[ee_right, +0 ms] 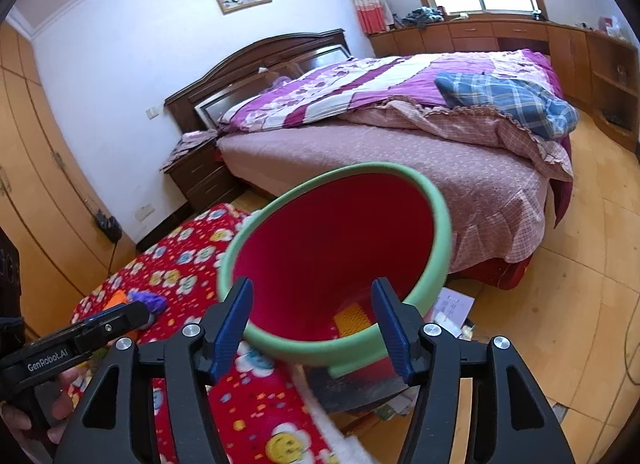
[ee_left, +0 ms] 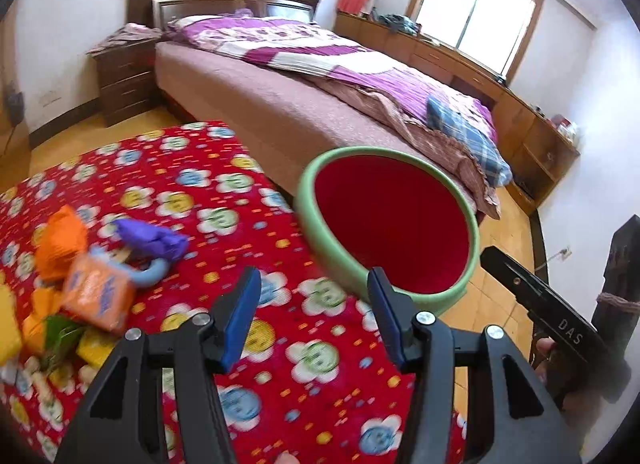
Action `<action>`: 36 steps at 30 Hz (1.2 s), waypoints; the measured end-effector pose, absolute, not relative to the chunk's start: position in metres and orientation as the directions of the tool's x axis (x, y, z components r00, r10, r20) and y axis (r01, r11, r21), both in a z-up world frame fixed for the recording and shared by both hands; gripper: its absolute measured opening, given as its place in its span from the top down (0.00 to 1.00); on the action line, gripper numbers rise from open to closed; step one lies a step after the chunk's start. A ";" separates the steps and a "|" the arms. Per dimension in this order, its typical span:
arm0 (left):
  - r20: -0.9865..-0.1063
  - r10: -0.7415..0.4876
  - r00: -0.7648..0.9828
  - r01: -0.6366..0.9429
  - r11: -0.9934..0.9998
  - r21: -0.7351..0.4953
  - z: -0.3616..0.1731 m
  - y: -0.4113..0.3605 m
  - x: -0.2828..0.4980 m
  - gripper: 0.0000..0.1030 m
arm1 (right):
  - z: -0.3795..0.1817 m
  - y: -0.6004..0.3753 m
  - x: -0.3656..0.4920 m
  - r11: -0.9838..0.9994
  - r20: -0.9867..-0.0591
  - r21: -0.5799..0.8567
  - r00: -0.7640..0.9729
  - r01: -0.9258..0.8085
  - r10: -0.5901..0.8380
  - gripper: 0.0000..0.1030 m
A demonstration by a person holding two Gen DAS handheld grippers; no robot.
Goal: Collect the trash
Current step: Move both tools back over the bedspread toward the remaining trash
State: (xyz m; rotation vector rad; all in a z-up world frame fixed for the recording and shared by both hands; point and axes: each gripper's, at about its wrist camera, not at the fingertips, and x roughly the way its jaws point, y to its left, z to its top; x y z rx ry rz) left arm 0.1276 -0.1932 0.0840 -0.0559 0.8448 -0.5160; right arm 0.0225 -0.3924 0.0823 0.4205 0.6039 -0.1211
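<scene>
Bedroom floor beside a red flowered cloth point(ee_left: 248, 232): the bin point(ee_right: 434, 219) (green rim, red inside) tilts, mouth toward the grippers. Left gripper point(ee_left: 314, 318), marked "GenRobot.AI", and right gripper point(ee_right: 312, 324), marked "DAS", both gape, holding nothing.

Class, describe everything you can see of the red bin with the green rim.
The bin is a round, plastic-looking bucket, red inside, with a thick pale green rim. It tilts, mouth toward both cameras, beside the flowered red cloth. Something yellow-orange lies inside. The right gripper is open around its near rim; contact is unclear.
</scene>
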 end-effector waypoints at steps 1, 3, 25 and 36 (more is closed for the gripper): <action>-0.699 -0.451 0.556 0.403 0.881 -0.248 0.085 -0.188 0.126 0.46 | 0.083 -0.388 0.022 0.910 -0.574 0.347 0.819 0.225 0.016 0.39; -0.697 -0.433 0.571 0.374 0.893 -0.249 0.087 -0.173 0.123 0.46 | 0.085 -0.379 0.021 0.915 -0.574 0.345 0.818 0.211 0.028 0.39; -0.681 -0.239 0.693 0.118 0.968 -0.220 0.098 -0.037 0.098 0.44 | 0.095 -0.293 0.019 0.941 -0.586 0.330 0.798 0.074 0.143 0.30; -0.715 -0.099 0.692 -0.002 0.990 -0.140 0.077 0.029 0.116 0.29 | 0.086 -0.277 0.022 0.942 -0.607 0.332 0.776 0.056 0.167 0.29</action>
